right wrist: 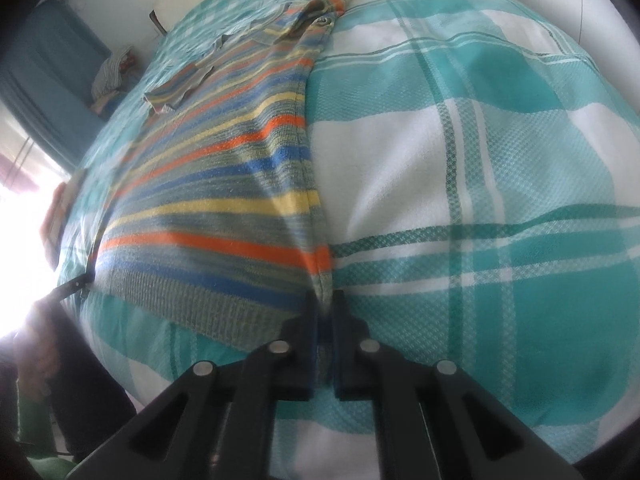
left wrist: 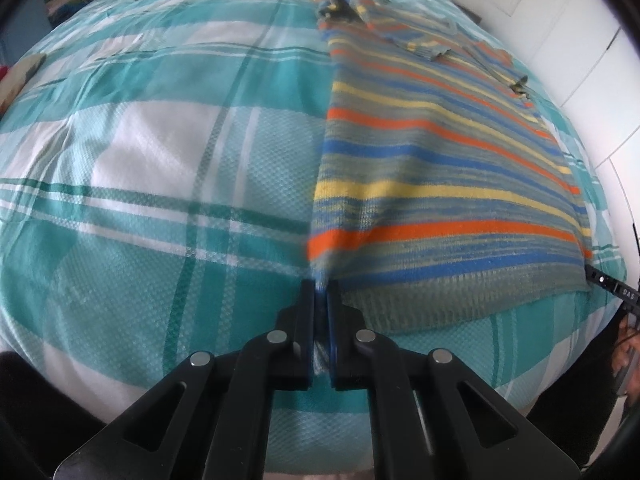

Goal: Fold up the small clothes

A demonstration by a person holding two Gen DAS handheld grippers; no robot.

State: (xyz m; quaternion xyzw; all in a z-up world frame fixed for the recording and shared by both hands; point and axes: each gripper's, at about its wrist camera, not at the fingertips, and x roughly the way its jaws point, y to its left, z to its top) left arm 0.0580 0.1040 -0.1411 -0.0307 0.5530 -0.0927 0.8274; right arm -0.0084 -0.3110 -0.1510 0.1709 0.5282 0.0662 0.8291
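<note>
I am viewing a striped sweater (left wrist: 432, 168) that is lying flat on a bed covered by a teal-and-white checked bedspread (left wrist: 152, 152). The garment is showing orange, yellow, blue and grey-green bands, with a ribbed grey-green hem (left wrist: 440, 296) running along the edge nearest me. Its sleeves are lying folded across the upper body, and the collar end is pointing toward the far side of the bed.

I am holding the left gripper (left wrist: 321, 292) pointed steeply down at the sweater's near left corner. Its fingers are pressing together, and they are pinching the hem corner, which is showing as a thin strip of fabric between the pads. The cloth is rising slightly into the fingertips at that corner.

I am holding the right gripper (right wrist: 325, 300) pointed steeply down at the opposite near corner of the same hem. Its fingers are likewise pressing together and pinching the fabric at the side seam.

In the left wrist view, the tip of the right gripper is appearing at the right margin, touching the far end of the hem. In the right wrist view, the left gripper (right wrist: 76, 282) is appearing at the left margin. A heap of other clothes (right wrist: 114, 76) is lying beyond the bed, well apart from the sweater.
</note>
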